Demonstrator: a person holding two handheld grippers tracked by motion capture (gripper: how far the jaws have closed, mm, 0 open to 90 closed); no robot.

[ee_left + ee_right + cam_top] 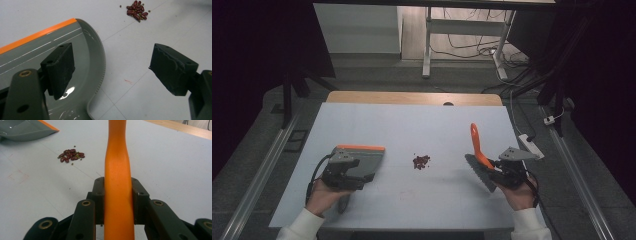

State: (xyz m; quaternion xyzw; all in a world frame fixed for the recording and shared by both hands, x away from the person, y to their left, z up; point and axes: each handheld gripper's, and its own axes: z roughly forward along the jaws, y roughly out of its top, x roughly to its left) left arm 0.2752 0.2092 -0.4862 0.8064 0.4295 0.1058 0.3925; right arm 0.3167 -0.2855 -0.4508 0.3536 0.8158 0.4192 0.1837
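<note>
Near the middle of the white table point(412, 125), a small pile of dark red beans point(421, 161) is seen, with a few loose ones just beside it. To its left, a grey dustpan point(364, 161) with an orange front edge point(360, 148) lies flat, that edge turned to the far side and its long axis running left to right. Over the near part of the pan the left gripper point(346, 172) is held by a hand point(323, 196); in the left gripper view its jaws are spread wide, one above the pan's floor, the other above bare table, nothing between them. To the right of the beans, a brush point(479, 159) is carried by the right gripper point(502, 170). Its orange handle point(117, 182) is clamped tightly between both jaws and rises toward the far side, tilted slightly left, while the grey bristle head point(479, 172) is kept low, close to the tabletop. Pan and beans are well apart from the brush.
</note>
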